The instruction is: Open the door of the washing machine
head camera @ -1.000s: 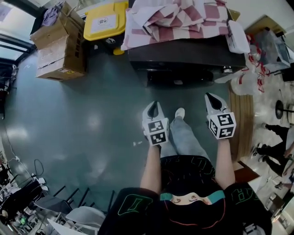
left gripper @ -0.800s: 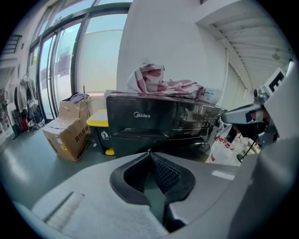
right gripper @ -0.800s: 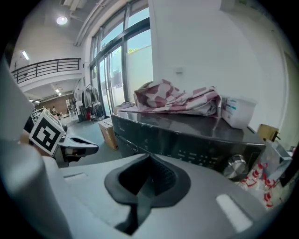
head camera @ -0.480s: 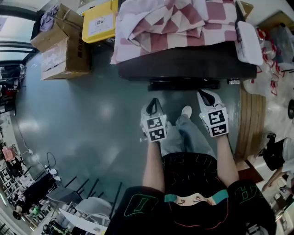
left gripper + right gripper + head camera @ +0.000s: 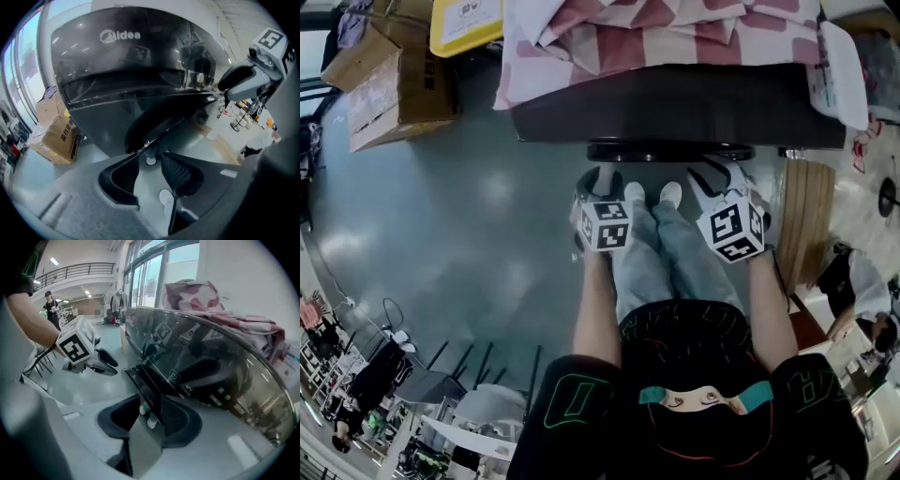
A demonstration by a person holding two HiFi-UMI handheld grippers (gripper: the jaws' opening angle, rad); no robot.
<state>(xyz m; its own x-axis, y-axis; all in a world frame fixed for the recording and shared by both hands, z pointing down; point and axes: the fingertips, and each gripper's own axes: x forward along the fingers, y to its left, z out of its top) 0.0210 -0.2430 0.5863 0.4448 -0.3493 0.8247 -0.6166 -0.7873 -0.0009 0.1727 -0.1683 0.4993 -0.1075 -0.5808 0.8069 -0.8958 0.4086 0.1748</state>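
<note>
Washer: dark front-loading washing machine [image 5: 675, 103], checked cloth [image 5: 675, 37] heaped on top, straight ahead of both tongs.
Door: round door [image 5: 670, 151] bulging low on the front face; I judge it not yet opened.
Left tongs: left tongs [image 5: 600, 178] released, jaws have just been opening; only floor [image 5: 487, 234] shows in the gap, the door's rim just past the tips.
Right tongs: right tongs [image 5: 722, 178] released too, jaws have just been opening; the door's edge lines up with the gap, no pad pressing it; inside the gap or just beyond, I cannot tell.
Relation: door ahead of and between the two tongs, near both, gripped by neither.
Step in hand: approach to the door's edge, as I read it.
Technique: I should slide one open pair squarely over the rim, clench only once both pads flank it, then pull along the door's swing, not straight out.
Risk: a shallow bite may slip off the smooth rim.
</note>
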